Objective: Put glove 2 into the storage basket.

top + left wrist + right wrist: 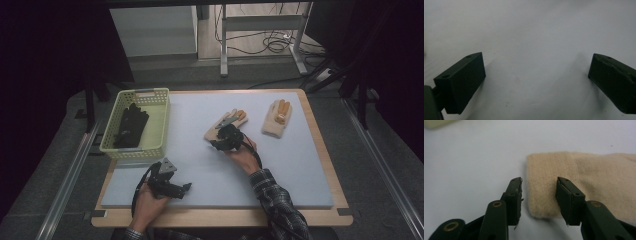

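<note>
Two beige knit gloves lie on the grey mat (285, 170): one (236, 117) near the middle and another (276, 118) to its right. My right gripper (219, 140) hovers at the cuff end of the middle glove. In the right gripper view, the gripper (539, 181) has its jaws parted over the corner of the cuff (544, 190), and the pads are not pressing on the fabric. My left gripper (186, 188) rests low at the mat's front left. In the left gripper view, the gripper (537, 57) stands wide open over bare mat.
A yellow-green plastic basket (143, 93) stands at the mat's left edge with black gloves (130, 126) inside it. The wooden table edge (320, 135) frames the mat. Beyond the table are a desk frame and cables on the floor.
</note>
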Tool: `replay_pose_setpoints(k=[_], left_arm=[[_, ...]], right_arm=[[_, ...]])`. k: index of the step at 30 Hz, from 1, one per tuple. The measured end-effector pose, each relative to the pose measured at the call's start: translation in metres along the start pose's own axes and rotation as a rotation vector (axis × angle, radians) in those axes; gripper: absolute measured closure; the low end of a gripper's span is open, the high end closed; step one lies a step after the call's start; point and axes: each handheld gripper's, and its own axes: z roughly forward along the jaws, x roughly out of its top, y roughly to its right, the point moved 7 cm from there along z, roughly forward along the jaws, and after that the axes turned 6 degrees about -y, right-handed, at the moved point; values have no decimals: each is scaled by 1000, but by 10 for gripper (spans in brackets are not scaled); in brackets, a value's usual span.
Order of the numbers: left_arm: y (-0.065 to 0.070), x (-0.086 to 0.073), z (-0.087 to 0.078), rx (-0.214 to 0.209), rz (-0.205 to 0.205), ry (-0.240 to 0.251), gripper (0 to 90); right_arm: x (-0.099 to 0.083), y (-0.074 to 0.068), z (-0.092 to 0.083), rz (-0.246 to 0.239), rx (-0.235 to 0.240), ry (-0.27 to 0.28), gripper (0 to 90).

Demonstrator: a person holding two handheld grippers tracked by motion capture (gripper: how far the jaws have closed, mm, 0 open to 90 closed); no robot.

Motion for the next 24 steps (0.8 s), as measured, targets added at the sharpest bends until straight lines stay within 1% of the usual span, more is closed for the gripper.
replay_pose_setpoints(k=[1,2,3,5,7,9,12,15,16,17,18,21,22,23,24], left_arm=[[0,0,0,0,0,0,13],[0,0,0,0,0,0,13],[0,0,0,0,0,0,13],[0,0,0,1,3,-3,13],[0,0,0,1,3,-3,13],[0,0,0,2,1,0,13],[-1,0,0,2,7,-5,13],[-1,0,0,2,7,-6,13],[-1,0,0,2,7,-6,13],[0,0,0,1,5,-3,14],[0,0,0,1,5,-4,14],[0,0,0,1,2,-2,14],[0,0,0,1,3,-4,14],[0,0,0,1,2,-3,14],[0,0,0,1,2,-3,14]], right_arm=[[-1,0,1,-27,-44,4,668],[-3,-1,1,-44,-70,0,714],[-3,-1,1,-49,-85,-5,770],[-2,-1,-1,-43,-90,-24,813],[-1,0,-4,-52,-87,-33,825],[-1,1,-12,-63,-86,-38,827],[-2,0,-32,-56,-54,-11,826],[-8,-3,-54,-41,1,3,825],[-8,-3,-54,-41,1,3,825],[-15,-6,-67,-40,27,3,825],[-19,-9,-72,-37,42,0,824],[-34,-20,-83,-33,96,-4,814],[-40,-24,-83,-23,126,-18,798],[-45,-27,-83,-16,149,-28,767],[-49,-29,-84,-10,159,-26,715]])
